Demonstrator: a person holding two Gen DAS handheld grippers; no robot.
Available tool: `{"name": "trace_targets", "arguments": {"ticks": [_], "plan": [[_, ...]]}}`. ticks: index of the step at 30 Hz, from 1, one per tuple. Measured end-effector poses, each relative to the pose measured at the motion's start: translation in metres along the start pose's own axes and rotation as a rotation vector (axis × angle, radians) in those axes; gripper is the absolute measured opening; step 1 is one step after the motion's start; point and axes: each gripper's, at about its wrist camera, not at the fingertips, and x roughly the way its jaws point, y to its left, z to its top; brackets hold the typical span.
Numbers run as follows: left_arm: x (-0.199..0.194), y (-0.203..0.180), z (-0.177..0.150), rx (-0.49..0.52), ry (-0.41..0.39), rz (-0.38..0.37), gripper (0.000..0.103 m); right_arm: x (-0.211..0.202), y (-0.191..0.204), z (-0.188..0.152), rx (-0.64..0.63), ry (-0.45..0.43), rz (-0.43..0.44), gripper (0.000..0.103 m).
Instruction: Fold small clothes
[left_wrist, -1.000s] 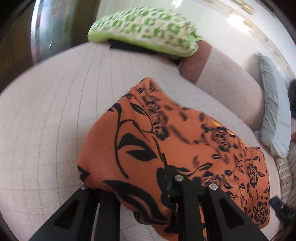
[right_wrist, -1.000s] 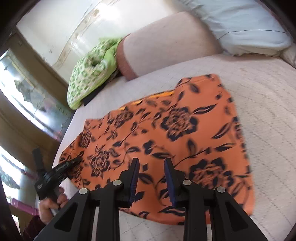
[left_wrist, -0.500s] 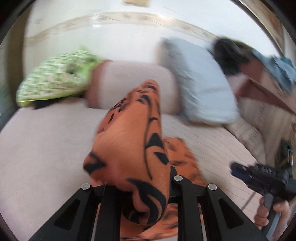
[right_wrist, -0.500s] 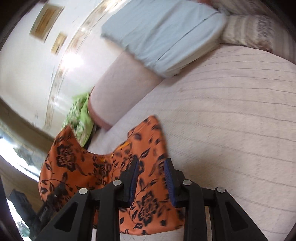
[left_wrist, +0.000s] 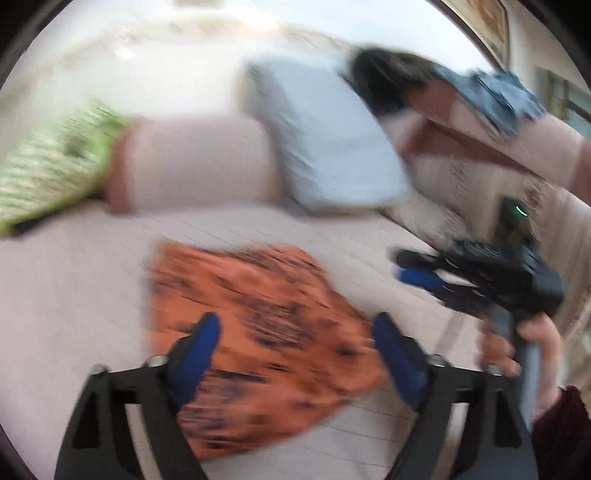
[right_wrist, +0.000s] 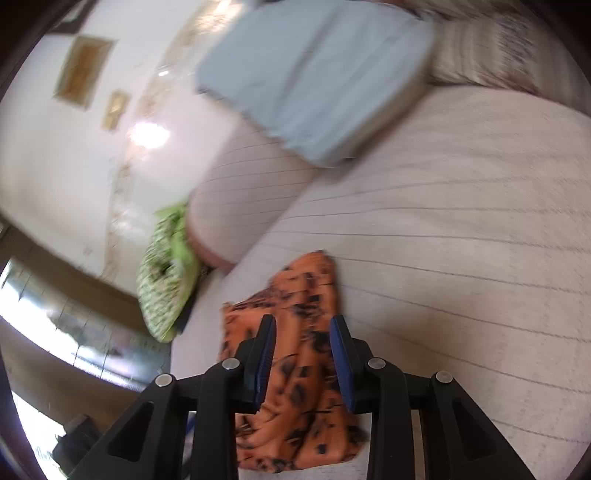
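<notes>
An orange cloth with a black flower print (left_wrist: 258, 332) lies folded on the pale quilted bed; the left wrist view is blurred. My left gripper (left_wrist: 295, 332) is wide open above it and holds nothing. The cloth also shows in the right wrist view (right_wrist: 299, 369), lying flat under and ahead of my right gripper (right_wrist: 302, 332), whose jaws stand apart over it without pinching it. The right gripper also appears in the left wrist view (left_wrist: 417, 269), held to the right of the cloth.
A green patterned cushion (right_wrist: 166, 280), a pinkish bolster (right_wrist: 243, 192) and a light blue pillow (right_wrist: 314, 74) line the head of the bed (right_wrist: 461, 258). A person lies at the far right (left_wrist: 461, 110) in the left wrist view.
My left gripper carried the raised part of the cloth over, opened and let it drop. The cloth now lies folded smaller. My right gripper stayed just behind it.
</notes>
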Motion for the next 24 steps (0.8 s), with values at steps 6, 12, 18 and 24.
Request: {"name": "trace_targets", "arguments": {"ticks": [6,12,18,24], "plan": [[0.017,0.067,-0.020,-0.121,0.154,0.246,0.089,0.030,0.057,-0.031,-0.163,0.172,0.269,0.033],[0.064,0.073,-0.066,-0.067,0.352,0.351,0.089,0.080,0.043,-0.058,-0.171,0.382,0.042,0.032],[0.063,0.076,-0.054,-0.083,0.362,0.318,0.089,0.091,0.011,-0.052,-0.116,0.387,-0.130,0.014],[0.068,0.076,0.000,-0.064,0.294,0.315,0.089,0.071,0.036,-0.034,-0.154,0.248,-0.044,0.018]]}}
